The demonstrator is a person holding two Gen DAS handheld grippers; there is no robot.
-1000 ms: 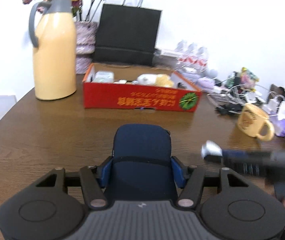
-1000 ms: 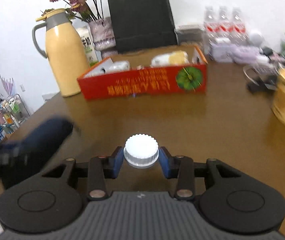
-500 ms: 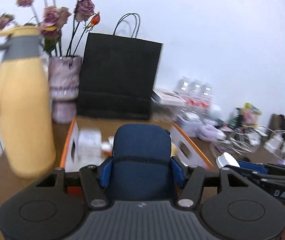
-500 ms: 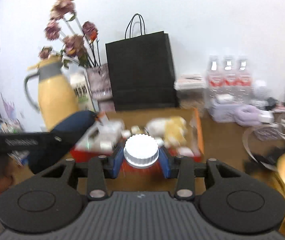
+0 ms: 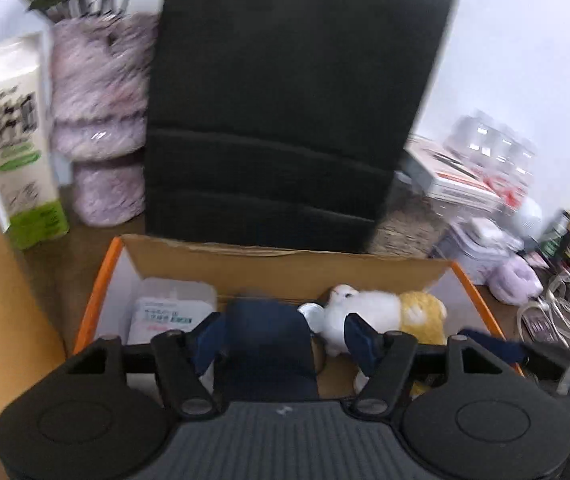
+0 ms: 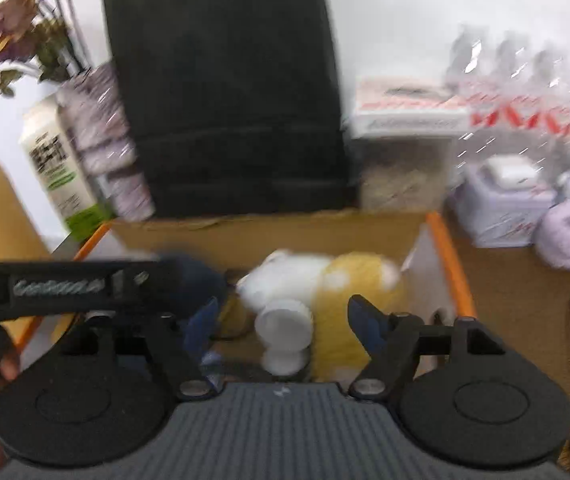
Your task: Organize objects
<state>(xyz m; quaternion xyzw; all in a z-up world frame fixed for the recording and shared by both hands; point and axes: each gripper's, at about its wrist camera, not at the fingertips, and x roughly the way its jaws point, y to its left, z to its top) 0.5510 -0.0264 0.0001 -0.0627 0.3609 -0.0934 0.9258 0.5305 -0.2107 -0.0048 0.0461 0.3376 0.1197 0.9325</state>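
Observation:
Both grippers hang over the open orange cardboard box (image 5: 97, 300). My left gripper (image 5: 281, 332) is open, and the dark blue pouch (image 5: 265, 344) sits loose between its spread fingers, over the box floor. My right gripper (image 6: 281, 320) is open too, and the white-capped bottle (image 6: 285, 332) is free between its fingers, tipped inside the box (image 6: 445, 252) beside a white and yellow plush toy (image 6: 325, 276). The plush (image 5: 385, 312) and a white packet (image 5: 169, 312) lie in the box in the left wrist view.
A black paper bag (image 5: 285, 120) stands right behind the box. A milk carton (image 5: 17, 132) and a mottled vase (image 5: 101, 120) are at the back left. Water bottles (image 6: 517, 92), boxes and a lilac item (image 6: 569, 236) crowd the right side.
Both grippers moved forward over the box and opened. The blue pouch and the white-capped bottle have come free of the fingers and sit inside the box.

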